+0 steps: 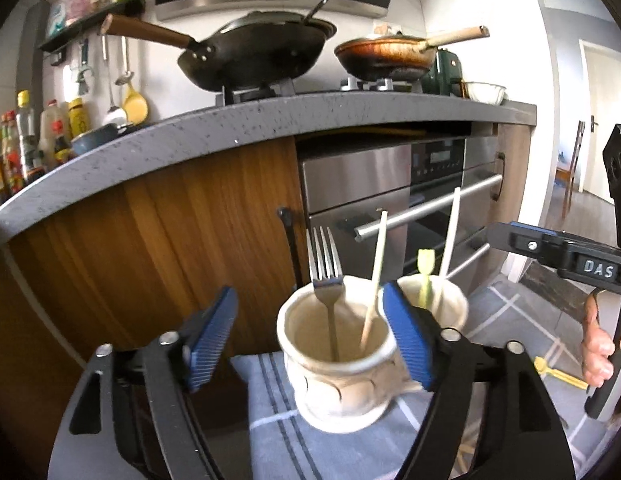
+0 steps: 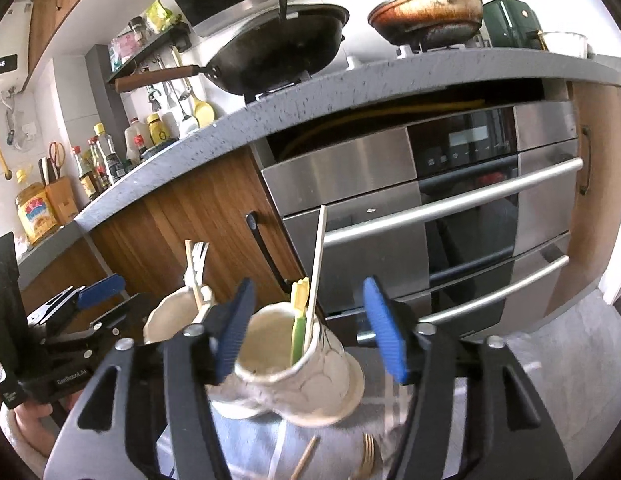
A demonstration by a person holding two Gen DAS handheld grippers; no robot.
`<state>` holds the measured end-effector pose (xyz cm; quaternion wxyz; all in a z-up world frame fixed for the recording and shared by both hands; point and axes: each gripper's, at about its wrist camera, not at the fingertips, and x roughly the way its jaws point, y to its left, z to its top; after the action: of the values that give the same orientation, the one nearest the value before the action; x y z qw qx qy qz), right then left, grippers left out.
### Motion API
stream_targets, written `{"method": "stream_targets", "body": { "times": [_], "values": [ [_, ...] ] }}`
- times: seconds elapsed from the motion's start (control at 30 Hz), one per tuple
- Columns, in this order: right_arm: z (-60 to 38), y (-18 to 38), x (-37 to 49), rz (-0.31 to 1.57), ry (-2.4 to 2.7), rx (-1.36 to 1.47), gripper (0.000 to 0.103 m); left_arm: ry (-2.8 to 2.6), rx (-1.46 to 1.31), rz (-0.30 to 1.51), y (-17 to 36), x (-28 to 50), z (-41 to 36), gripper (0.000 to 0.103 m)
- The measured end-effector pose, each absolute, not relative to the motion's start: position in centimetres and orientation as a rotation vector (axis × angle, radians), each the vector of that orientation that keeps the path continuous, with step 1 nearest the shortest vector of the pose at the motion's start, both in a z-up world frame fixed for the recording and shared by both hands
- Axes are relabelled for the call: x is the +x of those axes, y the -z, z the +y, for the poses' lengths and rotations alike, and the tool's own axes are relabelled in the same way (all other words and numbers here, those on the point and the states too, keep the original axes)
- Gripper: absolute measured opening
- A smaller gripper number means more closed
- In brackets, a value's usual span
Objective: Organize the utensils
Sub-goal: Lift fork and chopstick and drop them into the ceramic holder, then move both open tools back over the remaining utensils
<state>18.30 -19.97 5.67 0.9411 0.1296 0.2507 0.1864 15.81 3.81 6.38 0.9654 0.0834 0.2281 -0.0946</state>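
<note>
While both jaws stand spread, the left hand-held gripper [image 1: 310, 340] flanks the fork mug [image 1: 338, 364]; the right hand-held gripper [image 2: 310, 332] flanks the chopstick mug [image 2: 294, 364], neither gripped.

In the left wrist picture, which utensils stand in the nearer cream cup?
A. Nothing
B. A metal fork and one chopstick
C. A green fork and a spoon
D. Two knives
B: the nearer cream cup holds a metal fork and a pale chopstick.

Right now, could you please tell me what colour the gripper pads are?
Blue, ribbed pads on black frames; clearest in the right wrist view.
</note>
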Motion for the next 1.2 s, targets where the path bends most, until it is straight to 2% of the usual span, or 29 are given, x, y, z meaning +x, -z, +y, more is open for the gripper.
{"method": "stream_targets", "body": {
  "times": [0.03, 0.1, 0.13, 0.2, 0.3, 0.77, 1.2],
  "values": [
    [-20.3, -5.9, 17.5, 0.512, -0.382, 0.262, 0.069, 0.191, 0.169, 0.46, -6.6, 15.0, 3.8, 0.082],
    [-20.9, -6.0, 16.3, 0.516, -0.384, 0.257, 0.082, 0.196, 0.169, 0.463, -6.7, 13.9, 3.6, 0.089],
    [-21.1, -6.0, 15.7, 0.522, -0.384, 0.25, 0.084, 0.2, 0.169, 0.466, -6.7, 13.2, 3.4, 0.092],
    [-21.7, -5.7, 14.2, 0.537, -0.374, 0.222, 0.091, 0.216, 0.172, 0.478, -6.3, 12.0, 3.0, 0.093],
    [-22.7, -4.7, 12.3, 0.558, -0.337, 0.18, 0.096, 0.241, 0.176, 0.511, -5.3, 10.6, 2.1, 0.094],
    [-28.4, 1.9, 9.9, 0.71, -0.164, 0.126, 0.097, 0.347, 0.102, 0.754, 3.3, 9.7, -2.5, 0.095],
    [-29.7, 7.0, 11.0, 0.862, -0.18, 0.069, 0.095, 0.376, 0.064, 0.88, 7.7, 11.1, -3.4, 0.094]
  ]
}}
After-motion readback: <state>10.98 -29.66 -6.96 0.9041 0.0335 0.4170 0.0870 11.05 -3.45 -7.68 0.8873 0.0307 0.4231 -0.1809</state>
